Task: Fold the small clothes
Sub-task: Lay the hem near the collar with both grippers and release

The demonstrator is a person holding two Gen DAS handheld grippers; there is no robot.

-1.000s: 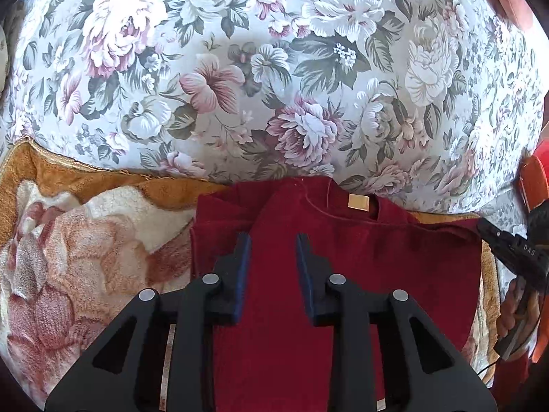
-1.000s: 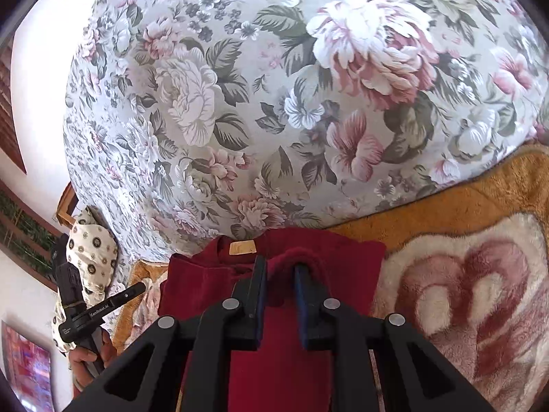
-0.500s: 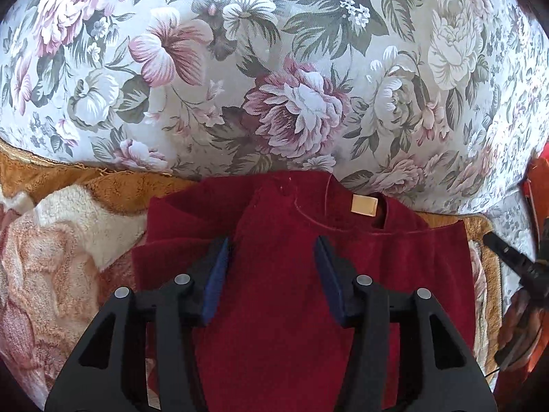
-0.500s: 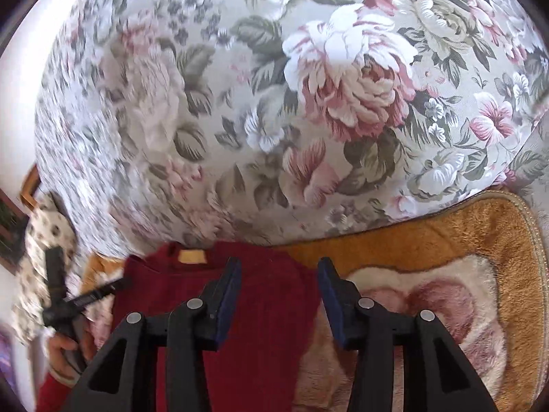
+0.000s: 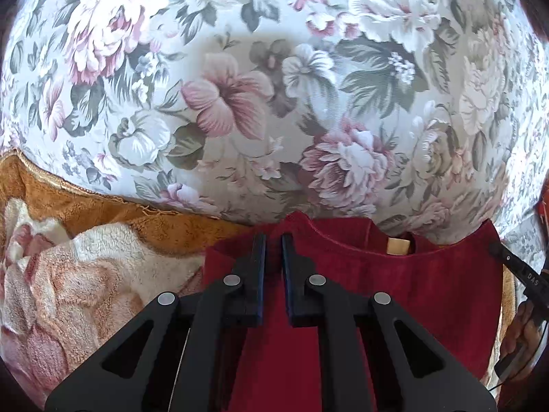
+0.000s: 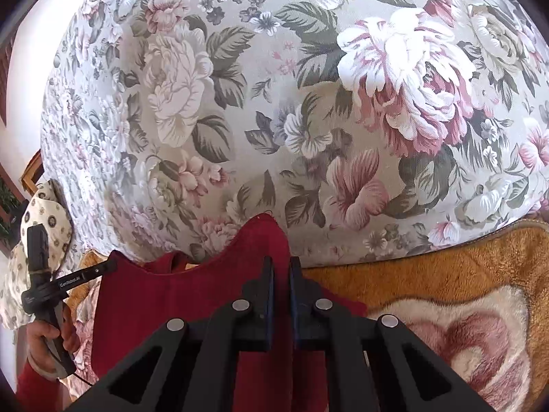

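on the orange blanket (image 5: 103, 213), my left gripper (image 5: 273, 240) and right gripper (image 6: 281, 262) pinch the far shoulders of the red top (image 5: 394, 292), soft, light and floppy.

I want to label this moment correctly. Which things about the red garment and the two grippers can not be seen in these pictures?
- Red garment, left wrist view: lower part hidden by the left gripper and cut by the bottom edge.
- Tan neck label: too small to read.
- Right wrist view: right gripper covers the cloth it pinches, so the layers there are not visible.
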